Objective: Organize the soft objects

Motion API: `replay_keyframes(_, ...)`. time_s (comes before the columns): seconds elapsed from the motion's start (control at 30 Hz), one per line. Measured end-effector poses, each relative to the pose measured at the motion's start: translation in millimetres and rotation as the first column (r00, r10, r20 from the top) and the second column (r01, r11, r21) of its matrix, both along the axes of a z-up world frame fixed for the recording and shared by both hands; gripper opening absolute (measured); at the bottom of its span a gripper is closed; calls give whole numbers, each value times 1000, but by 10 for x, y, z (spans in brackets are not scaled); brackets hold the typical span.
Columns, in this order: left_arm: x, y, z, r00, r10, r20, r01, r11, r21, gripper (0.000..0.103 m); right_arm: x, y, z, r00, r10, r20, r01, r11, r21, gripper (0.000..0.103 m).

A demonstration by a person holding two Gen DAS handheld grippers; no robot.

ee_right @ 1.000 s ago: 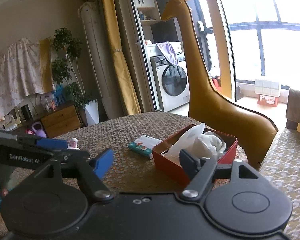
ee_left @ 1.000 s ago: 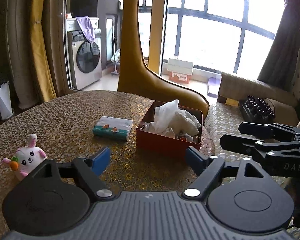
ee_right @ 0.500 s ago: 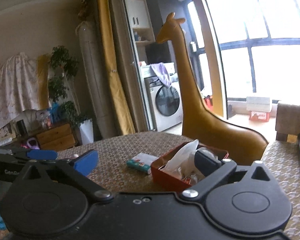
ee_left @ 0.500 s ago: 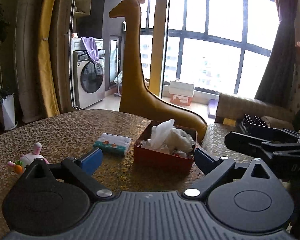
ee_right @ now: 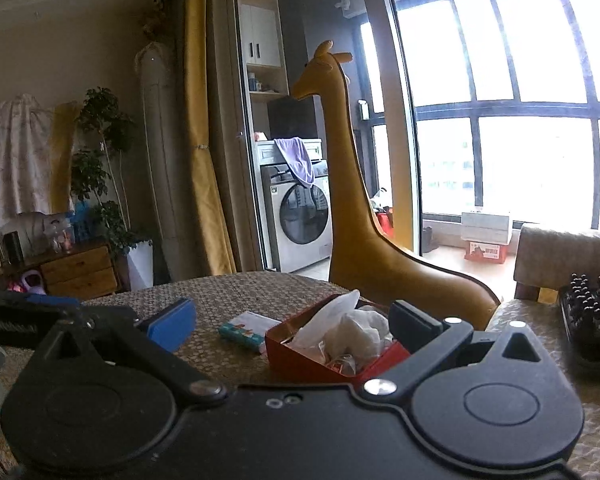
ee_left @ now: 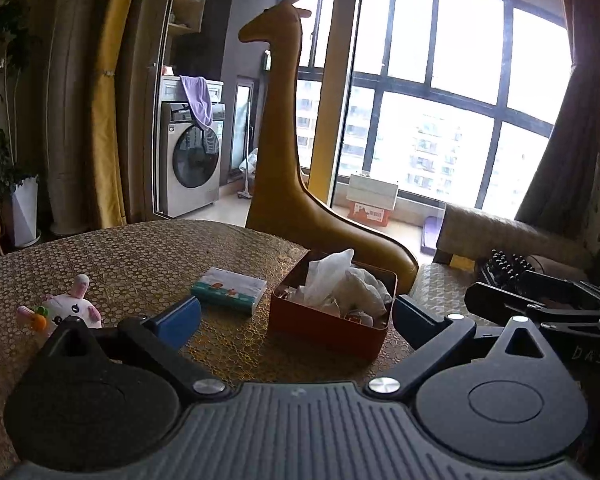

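Observation:
A red box (ee_left: pixel 328 330) stands on the round gold-patterned table (ee_left: pixel 140 256), holding crumpled white tissue and cloth (ee_left: pixel 340 284). It also shows in the right wrist view (ee_right: pixel 312 364). A tissue pack (ee_left: pixel 230 290) lies left of the box. A small white and pink plush bunny (ee_left: pixel 66 310) sits at the table's left. My left gripper (ee_left: pixel 296 314) is open and empty, held back from the box. My right gripper (ee_right: pixel 292 324) is open and empty, also short of the box; its side shows in the left wrist view (ee_left: pixel 540 312).
A tall yellow giraffe figure (ee_left: pixel 296 184) stands behind the table. A cushioned seat with a black bristled brush (ee_right: pixel 592 320) lies to the right. A washing machine (ee_left: pixel 188 168), curtains and large windows are at the back. A wooden drawer unit (ee_right: pixel 76 272) and plants stand left.
Both grippers have tilted up and drawn back from the table, so the box and bunny sit lower and smaller in view. Both grippers have stayed open.

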State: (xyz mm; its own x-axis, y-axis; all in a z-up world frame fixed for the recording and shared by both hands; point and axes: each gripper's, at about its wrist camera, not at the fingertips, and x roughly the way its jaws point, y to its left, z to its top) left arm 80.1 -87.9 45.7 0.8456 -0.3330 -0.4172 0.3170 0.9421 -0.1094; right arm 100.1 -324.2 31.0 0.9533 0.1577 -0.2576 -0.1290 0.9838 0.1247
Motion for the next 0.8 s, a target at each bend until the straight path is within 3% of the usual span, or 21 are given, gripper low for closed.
replay_keyframes(0.8,-61,9,3,1000,-4,20,3,1000,25,103,-3,48,-9,1000,19,-11,-19,1000,-9,103)
